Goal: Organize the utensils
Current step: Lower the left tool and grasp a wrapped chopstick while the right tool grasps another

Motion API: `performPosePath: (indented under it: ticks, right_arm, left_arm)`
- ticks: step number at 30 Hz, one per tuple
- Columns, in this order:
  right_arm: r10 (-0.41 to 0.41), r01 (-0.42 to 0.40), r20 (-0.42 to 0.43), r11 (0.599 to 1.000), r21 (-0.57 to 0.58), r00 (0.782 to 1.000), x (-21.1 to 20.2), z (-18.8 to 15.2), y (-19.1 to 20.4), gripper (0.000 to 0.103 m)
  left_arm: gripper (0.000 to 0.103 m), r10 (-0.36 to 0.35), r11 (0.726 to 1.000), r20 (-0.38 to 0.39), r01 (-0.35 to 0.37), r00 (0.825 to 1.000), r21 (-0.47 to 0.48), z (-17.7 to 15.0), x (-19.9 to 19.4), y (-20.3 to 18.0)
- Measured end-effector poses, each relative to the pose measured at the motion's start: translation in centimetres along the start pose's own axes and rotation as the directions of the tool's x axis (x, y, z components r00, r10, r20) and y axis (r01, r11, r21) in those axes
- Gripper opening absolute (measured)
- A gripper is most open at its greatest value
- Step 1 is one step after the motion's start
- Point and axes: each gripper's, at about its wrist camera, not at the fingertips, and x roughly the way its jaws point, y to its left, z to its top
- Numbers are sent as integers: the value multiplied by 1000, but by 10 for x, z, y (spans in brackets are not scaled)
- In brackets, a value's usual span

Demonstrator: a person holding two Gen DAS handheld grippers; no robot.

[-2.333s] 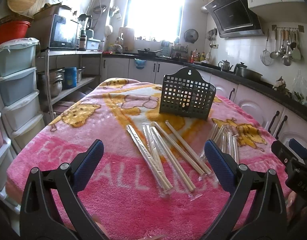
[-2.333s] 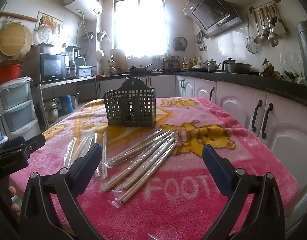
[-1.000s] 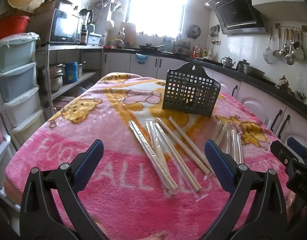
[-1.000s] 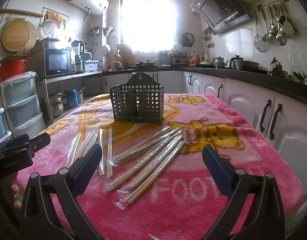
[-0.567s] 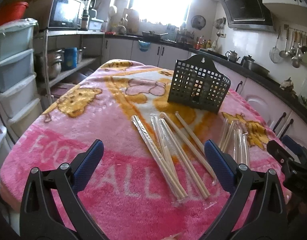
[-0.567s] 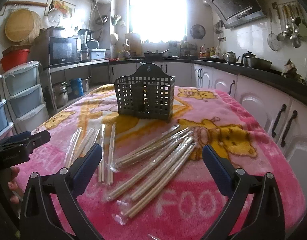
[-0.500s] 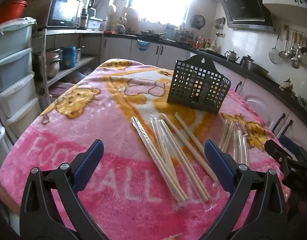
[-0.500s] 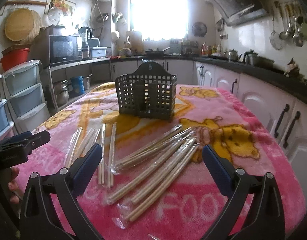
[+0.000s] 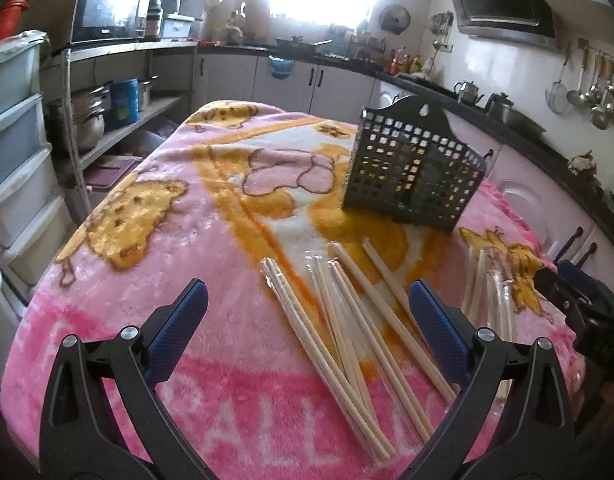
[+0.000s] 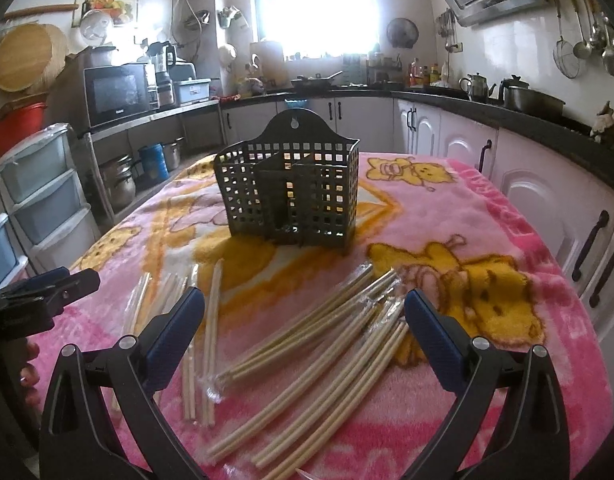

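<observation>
A dark perforated utensil basket (image 9: 413, 174) (image 10: 291, 196) stands upright on the pink blanket-covered table (image 9: 147, 240). Several pairs of wooden chopsticks in clear wrappers (image 9: 347, 332) (image 10: 319, 364) lie loose in front of it, in two groups. My left gripper (image 9: 307, 328) is open above the near group, holding nothing. My right gripper (image 10: 305, 334) is open too, hovering over the wrapped chopsticks with its jaws wide apart. Each gripper shows at the edge of the other's view: the right gripper (image 9: 579, 304) and the left gripper (image 10: 39, 296).
Stacked plastic drawers (image 10: 39, 196) and a metal shelf with pots (image 9: 95, 116) and a microwave (image 10: 115, 94) stand left of the table. White cabinets under a dark counter (image 10: 547, 120) run along the right. Ladles (image 10: 595, 40) hang on the wall.
Both grippers have moved forward and lower toward the chopsticks, so the basket and chopsticks look larger. Both stay open. Nothing on the table has shifted.
</observation>
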Motion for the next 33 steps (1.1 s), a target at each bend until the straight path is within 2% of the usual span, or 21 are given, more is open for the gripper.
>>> performPosePath:
  ticks: [2,4,7,9,11,14,16,18,24,30,33]
  right_arm:
    - [1,-1,-23,1000,6,1000,8,4,-3,97]
    - [8,-7,-56,1000,27,998,19,9,-8,97]
    - [7,-2,-98,999,49,995,36,13,-13,96]
    - [18,-9,-134,997,73,991,48,16,-19,86]
    - [32,-14,-174,995,102,984,61,19,-24,85]
    - [48,-20,-202,990,139,978,75,23,-30,78]
    - [46,-14,-220,989,147,974,84,26,-33,76]
    - [35,1,-234,989,150,972,92,28,-36,72]
    - [38,25,-305,980,198,952,119,30,-51,59]
    - [46,33,-363,977,209,931,138,29,-58,40]
    - [56,34,-387,974,223,920,146,29,-62,37]
  left_arm:
    - [92,-10,1000,-24,10,1000,-8,3,7,2]
    - [92,-53,998,-46,52,998,-28,6,14,7]
    - [87,-45,998,-87,42,995,-43,10,27,12]
    - [80,-63,996,-110,56,992,-64,11,34,16]
    - [77,-73,995,-129,64,989,-79,12,40,20]
    - [65,-76,995,-152,66,985,-72,14,49,19]
    - [61,-82,995,-174,69,981,-76,15,55,20]
    - [51,-85,994,-189,72,978,-77,15,59,21]
    - [35,-113,990,-243,88,964,-111,12,73,28]
    - [32,-127,983,-291,82,948,-162,9,85,38]
    - [31,-172,967,-307,100,936,-235,8,90,47]
